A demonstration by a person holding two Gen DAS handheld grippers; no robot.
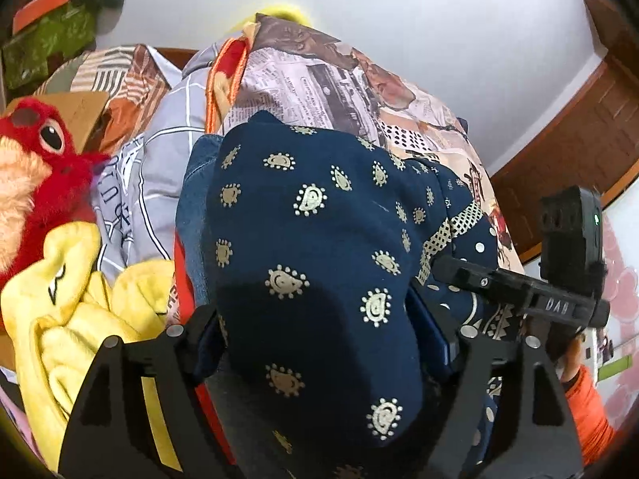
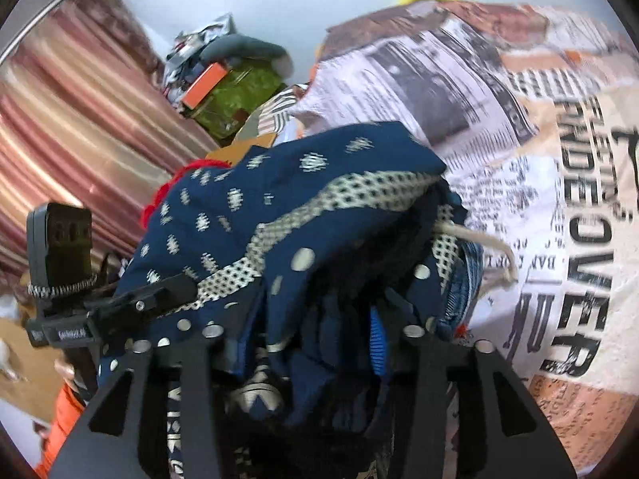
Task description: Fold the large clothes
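Two black grippers meet on one navy garment, a soft cloth printed with small cream paisley motifs, a cream checked band and white dots. It lies bunched in a rounded heap on top of a pile, against a newsprint-patterned fabric with bold black lettering. The left gripper has its fingers spread wide, a thick fold of the garment bulging between them; whether the pads press on it I cannot tell. The right gripper stands partly parted with crumpled folds between its fingers, and its grip is just as unclear in the blur. A pale cord loops out of the garment's edge. Beside the pile sit a fuzzy red plush toy, a crumpled yellow cloth and a grey checked cloth. Striped, glossy curtain folds hang behind. An orange sleeve shows at the frame's edge.
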